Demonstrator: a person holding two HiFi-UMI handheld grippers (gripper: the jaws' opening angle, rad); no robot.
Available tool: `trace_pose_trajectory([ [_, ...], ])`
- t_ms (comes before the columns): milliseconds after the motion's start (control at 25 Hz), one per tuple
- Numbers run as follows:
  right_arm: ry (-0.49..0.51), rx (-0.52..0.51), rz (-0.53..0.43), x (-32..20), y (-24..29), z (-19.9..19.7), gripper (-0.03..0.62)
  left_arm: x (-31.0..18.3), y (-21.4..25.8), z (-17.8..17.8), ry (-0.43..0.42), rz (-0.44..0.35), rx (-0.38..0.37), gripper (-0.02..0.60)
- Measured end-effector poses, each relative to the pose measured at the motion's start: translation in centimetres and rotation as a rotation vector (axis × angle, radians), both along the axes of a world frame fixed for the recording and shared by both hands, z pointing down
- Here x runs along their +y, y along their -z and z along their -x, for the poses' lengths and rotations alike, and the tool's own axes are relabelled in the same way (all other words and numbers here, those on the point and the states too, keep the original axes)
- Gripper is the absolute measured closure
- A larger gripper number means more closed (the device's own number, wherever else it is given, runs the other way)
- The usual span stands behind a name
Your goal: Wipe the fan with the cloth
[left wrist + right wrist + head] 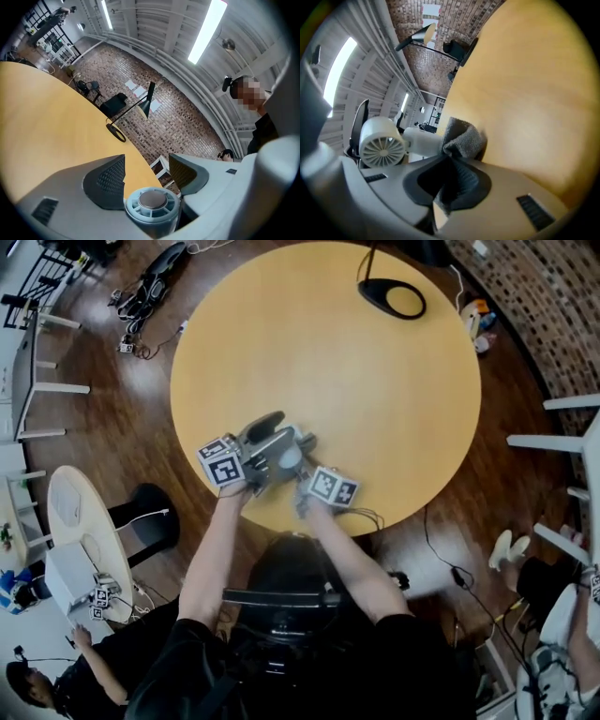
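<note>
the left gripper [146, 161] points roughly level over the near part of the round yellow table [375, 381]. its fingers [110, 183] stand partly apart at the tips and are clamped on the fan [152, 201], whose round ribbed end with a metal disc sits low between them, touching both. table surface and brick wall show through the gap above it.

the right gripper [449, 157] is tilted slightly downward. its fingers [471, 180] are together on the grey cloth [461, 136]; a bunched fold of the cloth stands out beyond the tips.

in the right gripper view the fan is a small white hand-held unit. its round head with a radial grille faces the camera at the left, and its body runs to the right, where the cloth fold touches it.

in the head view the two grippers meet close together just inside the near table edge, marker cubes toward the person, with the fan between them.

a black desk lamp [391, 296] stands at the far side of the table, well apart from the grippers.
</note>
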State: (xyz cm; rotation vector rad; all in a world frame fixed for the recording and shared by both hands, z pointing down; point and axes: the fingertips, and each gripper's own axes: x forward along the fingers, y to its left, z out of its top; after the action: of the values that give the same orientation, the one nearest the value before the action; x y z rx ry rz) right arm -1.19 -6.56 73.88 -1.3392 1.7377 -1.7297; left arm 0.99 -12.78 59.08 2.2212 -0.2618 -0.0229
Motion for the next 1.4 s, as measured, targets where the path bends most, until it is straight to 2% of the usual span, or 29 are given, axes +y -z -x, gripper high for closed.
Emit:
trace_pose_trajectory([
  [200,0.048,-0.015,-0.01,0.9,1.3,0.6,0.569,0.0,-0.5,-0.6,0.029,0.038,0.008,0.307],
  [280,0.097,0.044,0.071,0.9,-0.6,-0.4,0.569,-0.1,-0.6,-0.7,0.065,0.051,0.009,0.307],
  [360,0.163,0.125,0.128,0.7,-1.0,-3.0,0.569,-0.3,-0.7,0.0,0.168,0.099,0.018,0.307],
  [400,0.193,0.165,0.116,0.2,-0.3,-4.6,0.569,-0.4,-0.4,0.8,0.239,0.131,0.029,0.307],
  [480,0.262,0.218,0.018,-2.2,1.9,-7.4,0.569,-0.5,0.3,2.6,0.386,0.204,0.08,0.307],
  [560,0.416,0.252,-0.109,-5.1,3.5,-8.0,0.569,0.1,0.5,4.3,0.519,0.315,0.187,0.307],
  [640,0.653,0.23,-0.157,-6.3,3.4,-5.8,0.569,0.9,-0.5,5.1,0.625,0.447,0.321,0.307],
  [720,0.873,0.252,-0.085,-5.7,1.6,-3.7,0.569,0.9,-2.4,5.8,0.722,0.548,0.421,0.305],
  [800,1.014,0.408,0.043,-4.8,-1.1,-3.7,0.569,0.1,-3.9,6.3,0.784,0.578,0.449,0.306],
  [840,1.046,0.493,0.089,-4.6,-1.9,-4.1,0.568,-0.3,-4.4,6.7,0.804,0.578,0.442,0.305],
  [920,1.067,0.624,0.09,-5.5,-1.6,-4.7,0.568,-0.6,-5.3,8.0,0.857,0.586,0.433,0.307],
  [960,1.085,0.659,0.038,-6.4,-0.7,-4.4,0.568,-0.5,-5.7,8.6,0.893,0.595,0.444,0.306],
  [1000,1.111,0.653,-0.034,-7.3,0.5,-3.7,0.568,-0.2,-6.2,8.9,0.933,0.607,0.461,0.307],
  [1080,1.147,0.546,-0.129,-8.4,2.7,-1.6,0.568,0.4,-7.4,9.1,0.998,0.635,0.487,0.306],
  [1160,1.166,0.464,-0.085,-8.1,2.7,-0.4,0.568,0.3,-8.9,8.9,1.035,0.667,0.499,0.305],
  [1280,1.128,0.471,0.03,-6.0,1.1,-0.6,0.568,-0.1,-11.0,9.0,1.064,0.749,0.529,0.305],
  [1400,1.042,0.443,0.094,-3.6,1.0,-0.7,0.568,-0.2,-12.7,9.6,1.003,0.79,0.485,0.307],
])
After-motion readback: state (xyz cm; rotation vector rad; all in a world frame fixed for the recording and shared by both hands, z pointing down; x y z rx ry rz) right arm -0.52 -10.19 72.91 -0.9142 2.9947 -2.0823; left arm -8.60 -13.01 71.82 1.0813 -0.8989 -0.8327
